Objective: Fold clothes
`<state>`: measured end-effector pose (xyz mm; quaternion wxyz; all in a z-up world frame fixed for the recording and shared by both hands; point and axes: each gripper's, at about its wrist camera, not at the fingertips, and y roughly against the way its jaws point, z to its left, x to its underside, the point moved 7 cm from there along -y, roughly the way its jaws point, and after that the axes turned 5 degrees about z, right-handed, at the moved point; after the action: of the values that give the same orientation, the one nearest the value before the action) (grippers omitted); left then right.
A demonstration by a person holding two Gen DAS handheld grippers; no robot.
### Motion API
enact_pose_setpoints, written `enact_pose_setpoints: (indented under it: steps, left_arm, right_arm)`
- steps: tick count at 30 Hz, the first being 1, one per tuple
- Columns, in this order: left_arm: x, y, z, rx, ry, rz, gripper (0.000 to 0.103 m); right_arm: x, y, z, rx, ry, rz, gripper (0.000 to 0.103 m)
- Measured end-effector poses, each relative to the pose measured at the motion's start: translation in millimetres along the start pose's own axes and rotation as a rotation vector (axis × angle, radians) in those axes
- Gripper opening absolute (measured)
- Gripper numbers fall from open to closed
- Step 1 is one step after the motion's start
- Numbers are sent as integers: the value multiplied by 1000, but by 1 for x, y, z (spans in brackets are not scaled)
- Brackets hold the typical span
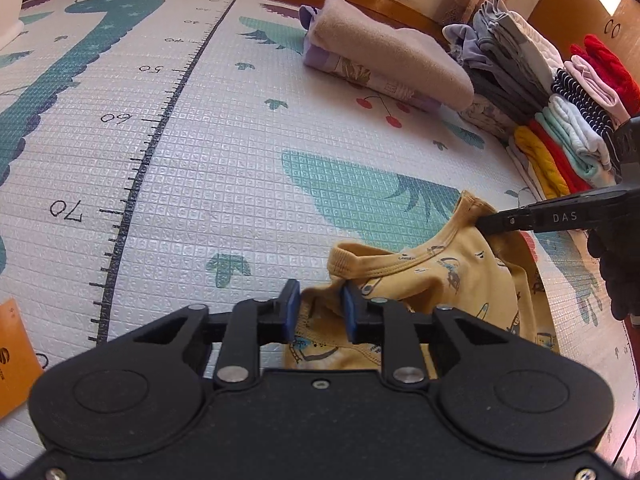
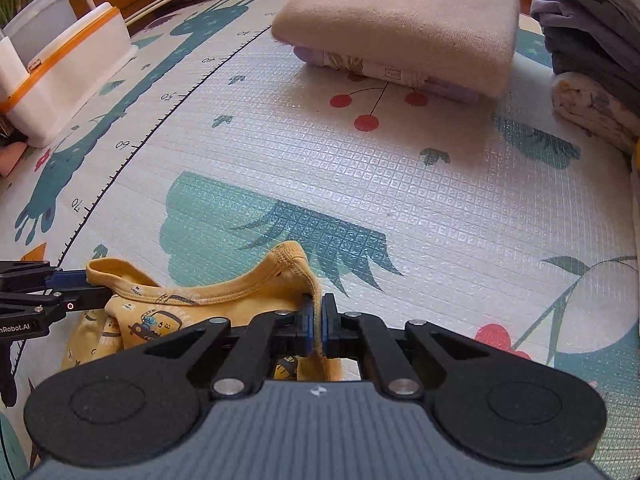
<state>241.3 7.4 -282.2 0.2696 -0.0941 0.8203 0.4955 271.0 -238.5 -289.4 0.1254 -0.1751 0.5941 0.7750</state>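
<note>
Right tongs [image 2: 318,322] pinch the yellow shirt's [image 1: 440,280] collar edge; left tongs [image 1: 320,312] stand partly apart astride its neckline, open play mat [image 1: 220,152] ahead.

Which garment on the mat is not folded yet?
The yellow printed shirt, crumpled and held at its neckline. The right gripper pinches one shoulder; the left gripper is open at the other. The beige stack and the side piles are folded.

Black grippers, blue-padded fingers [image 1: 291,312]
</note>
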Motion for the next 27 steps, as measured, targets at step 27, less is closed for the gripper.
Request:
enact_pose_setpoints:
  steps: [27]
  left_arm:
    - [12,74,34,-254,239,-44,22]
  right_arm:
    - [0,36,6,19,-96,10,42]
